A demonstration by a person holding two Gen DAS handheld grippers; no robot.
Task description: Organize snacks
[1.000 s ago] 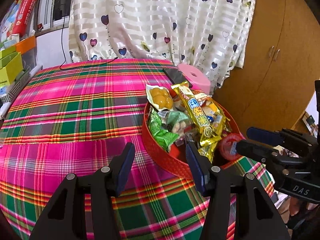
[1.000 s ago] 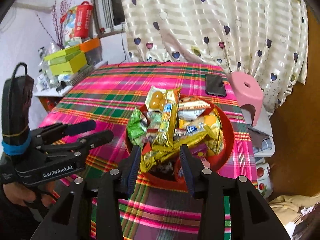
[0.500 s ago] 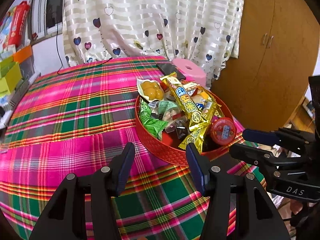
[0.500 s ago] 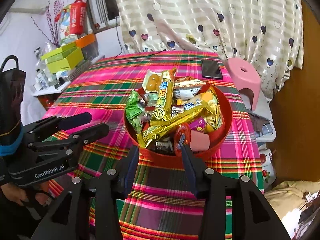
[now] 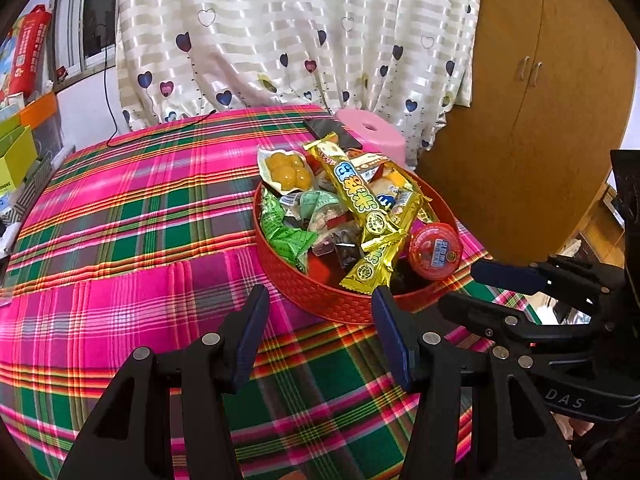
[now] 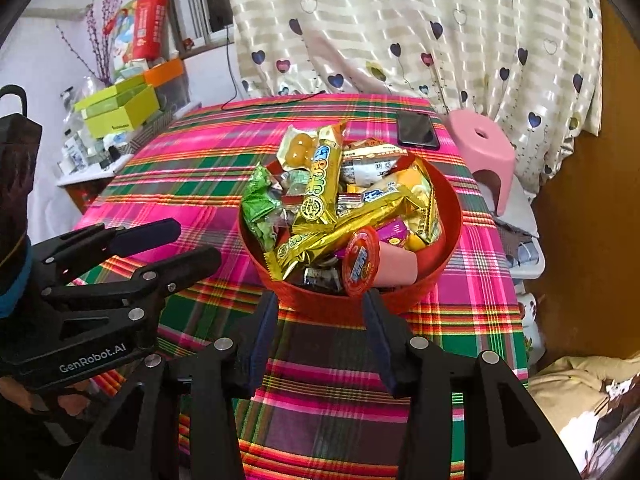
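A round red basket [image 5: 288,280] [image 6: 448,248] stands on the plaid tablecloth, heaped with snacks: a long gold bar [image 5: 356,196] [image 6: 320,184], a green packet [image 5: 284,236] [image 6: 260,208], a clear pack of yellow balls [image 5: 284,172] [image 6: 298,148]. A red-lidded jelly cup [image 5: 434,248] [image 6: 360,266] lies on its side at the near rim. My right gripper [image 6: 320,300] [image 5: 460,286] is open just short of that rim, nothing between its fingers. My left gripper [image 5: 320,296] [image 6: 196,240] is open too, empty, at the basket's near left side.
A black phone [image 6: 416,130] lies on the table behind the basket. A pink stool [image 6: 480,152] stands past the table's far right corner, in front of a heart-print curtain. Yellow-green boxes [image 6: 120,108] are stacked far left. A wooden cabinet [image 5: 540,120] is on the right.
My right gripper has let go of the red jelly cup in the basket and drawn back from over it to just before the rim. The left gripper stays open.
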